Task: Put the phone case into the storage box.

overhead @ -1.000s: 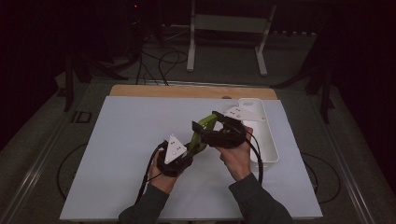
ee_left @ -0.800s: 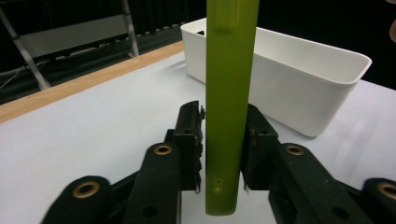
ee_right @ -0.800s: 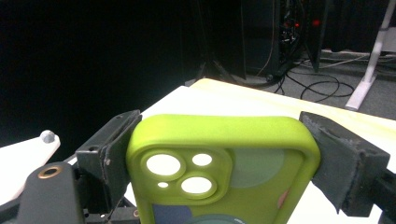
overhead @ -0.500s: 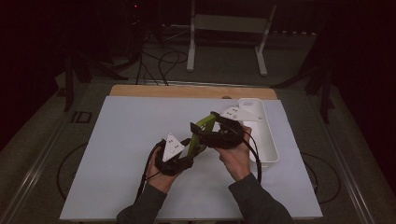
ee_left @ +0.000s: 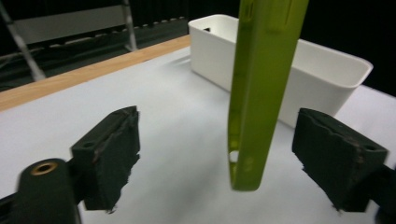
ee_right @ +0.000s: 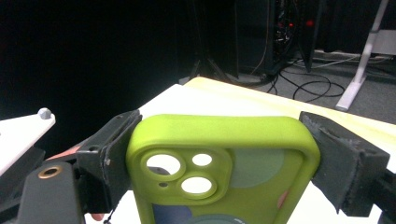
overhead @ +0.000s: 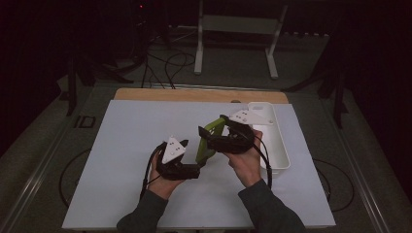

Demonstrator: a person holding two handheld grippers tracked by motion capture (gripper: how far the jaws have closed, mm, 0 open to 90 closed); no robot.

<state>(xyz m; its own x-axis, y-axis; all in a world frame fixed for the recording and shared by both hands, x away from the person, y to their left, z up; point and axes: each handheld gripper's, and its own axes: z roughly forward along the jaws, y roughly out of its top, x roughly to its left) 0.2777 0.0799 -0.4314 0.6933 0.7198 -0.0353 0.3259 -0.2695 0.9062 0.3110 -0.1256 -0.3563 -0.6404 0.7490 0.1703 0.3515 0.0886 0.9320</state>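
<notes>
Right now a green phone case (overhead: 208, 141) is held up at the centre of the high view, above the white tabletop (overhead: 126, 145), and it is pinched across its width by the right gripper (overhead: 206, 138). In the right gripper view the case (ee_right: 224, 163) is seen from its back at the lower centre of the frame, camera cut-outs facing the lens, with both black pads pressed against its long sides — a firm clamp. The left gripper (overhead: 197, 170) is found just below and left of the case in the high view; its jaws have just been opening and are now spread wide. In the left gripper view (ee_left: 215, 158) the case (ee_left: 257, 93) is seen edge-on, hanging down from the top of the frame between the two pads, and clear gaps are left on both sides, so nothing is gripped there. A white bin (overhead: 274, 141) is set just right of centre in the high view, near the right hand (overhead: 245, 162), and is picked up again at the upper right of the left gripper view (ee_left: 317, 70), behind the case. A wooden strip (overhead: 194, 94) is seen along the far edge of the table.
</notes>
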